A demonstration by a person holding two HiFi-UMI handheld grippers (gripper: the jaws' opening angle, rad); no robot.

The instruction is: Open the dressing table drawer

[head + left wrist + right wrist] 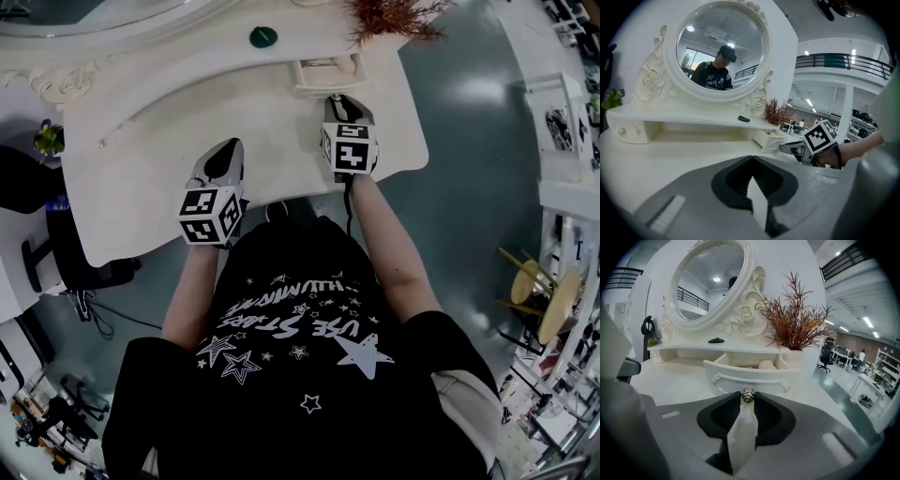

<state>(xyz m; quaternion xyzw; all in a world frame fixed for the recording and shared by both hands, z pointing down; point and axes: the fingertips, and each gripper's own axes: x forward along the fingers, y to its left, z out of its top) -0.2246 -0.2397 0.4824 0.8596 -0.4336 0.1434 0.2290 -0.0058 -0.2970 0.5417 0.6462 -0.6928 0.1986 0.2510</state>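
Observation:
The white dressing table (169,141) has a small right-hand drawer (323,73) under its shelf, standing pulled out. In the right gripper view the drawer (750,373) shows its open top with a pale round object (766,364) inside. My right gripper (747,398) is shut on the drawer's metal knob (747,393), and it reaches to the drawer front (339,99) in the head view. My left gripper (225,152) hovers over the tabletop left of it, jaws shut (751,159) with nothing between them. From there the drawer (768,139) is seen at mid right.
A dried reddish plant (794,322) stands on the shelf above the drawer. A small dark green object (263,37) lies on the shelf below the oval mirror (719,49). A black chair (56,253) is left of the table, a wooden stool (539,291) at far right.

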